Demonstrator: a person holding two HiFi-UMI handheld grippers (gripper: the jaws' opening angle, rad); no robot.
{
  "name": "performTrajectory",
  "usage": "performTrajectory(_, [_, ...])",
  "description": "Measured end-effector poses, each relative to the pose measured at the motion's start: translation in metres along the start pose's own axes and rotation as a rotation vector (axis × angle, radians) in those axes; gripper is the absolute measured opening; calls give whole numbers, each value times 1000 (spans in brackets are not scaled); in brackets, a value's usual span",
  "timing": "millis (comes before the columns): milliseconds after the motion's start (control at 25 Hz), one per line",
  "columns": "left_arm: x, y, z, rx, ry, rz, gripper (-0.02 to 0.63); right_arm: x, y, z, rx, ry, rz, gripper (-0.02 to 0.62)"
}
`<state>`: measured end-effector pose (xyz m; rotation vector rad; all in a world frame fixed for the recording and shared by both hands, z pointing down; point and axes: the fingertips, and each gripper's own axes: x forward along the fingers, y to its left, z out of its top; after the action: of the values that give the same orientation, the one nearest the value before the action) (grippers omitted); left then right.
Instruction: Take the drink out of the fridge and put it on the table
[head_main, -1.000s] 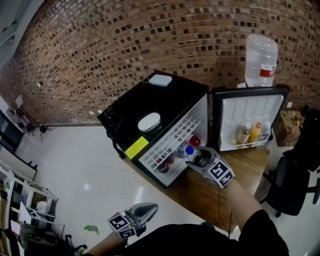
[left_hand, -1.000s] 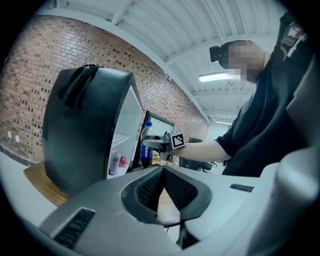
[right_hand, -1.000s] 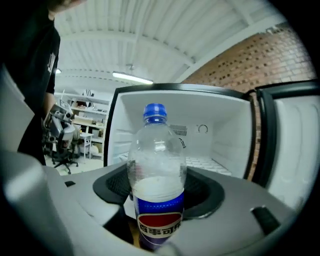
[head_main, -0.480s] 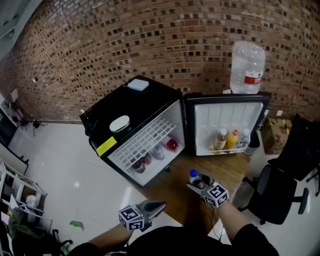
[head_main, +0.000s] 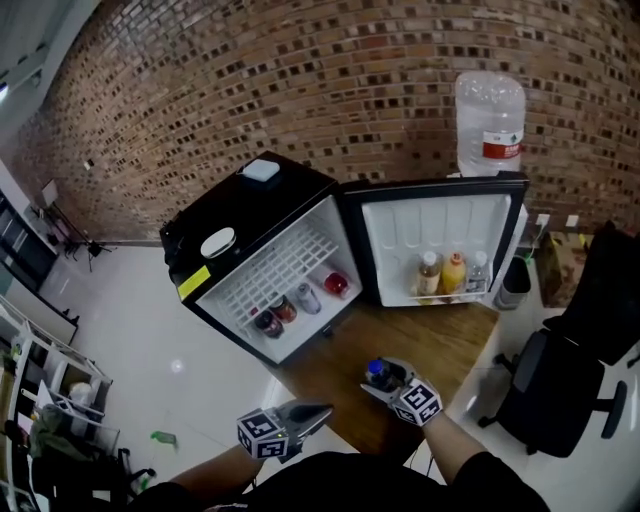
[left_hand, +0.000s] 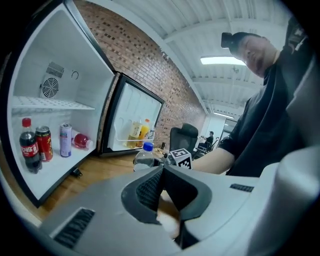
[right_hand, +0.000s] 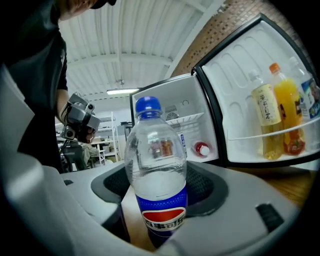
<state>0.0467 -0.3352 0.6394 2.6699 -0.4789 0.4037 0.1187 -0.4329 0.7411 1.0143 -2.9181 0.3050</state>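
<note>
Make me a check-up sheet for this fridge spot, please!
Surface: wooden table, with the fridge standing on it.
Job's things: blue-capped drink bottle upright on the table; fridge open, cans inside, bottles in its door.
Clutter: two white items on the fridge top.
Grippers: right hand-held gripper jaws just opening, drink bottle between them; left hand-held gripper shut, empty.
Cables: nothing seen.
Surroundings: brick wall, water jug, office chair.

Fridge (head_main: 250, 250) sits far left on table (head_main: 440, 342), door (head_main: 430, 230) swung open to its right. Cans (head_main: 285, 308) in fridge btm, bottles (head_main: 445, 272) in door shelf. Drink bottle (head_main: 378, 372) upright on table, near side, in front of door. Water jug (head_main: 490, 115) behind door.
</note>
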Motion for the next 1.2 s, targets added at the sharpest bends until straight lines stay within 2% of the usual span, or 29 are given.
performTrajectory(240, [-1,-13,-9,-14,-18,48,-3,-18,-1,-28,-25,51,13,341])
performTrajectory(280, [-3,-15,-9,-17,-27,53,-3,-20,-2,-26,-17,52,5,368])
performTrajectory(360, [-13,-19,-10,-19,-48,57,-3,-25,-6,-18,-5,40,-30,416])
performTrajectory(480, [-39,-29,-12,-16,-93,59,-3,-49,-10,-9,7,25,-118,433])
performTrajectory(600, [-76,-44,-17,-21,-159,57,-3,-95,1,-6,31,23,-214,431])
performTrajectory(720, [-127,-68,-35,-27,-211,54,-3,-146,49,-1,61,16,-275,371])
performTrajectory(880, [-199,-108,-67,-6,-249,61,-3,-195,151,2,106,14,-300,250])
performTrajectory(960, [-228,-127,-75,1,-274,63,-3,-204,200,8,114,13,-267,187])
performTrajectory(1200, [-278,-194,-103,-10,-313,83,-3,-226,324,36,195,3,-87,98])
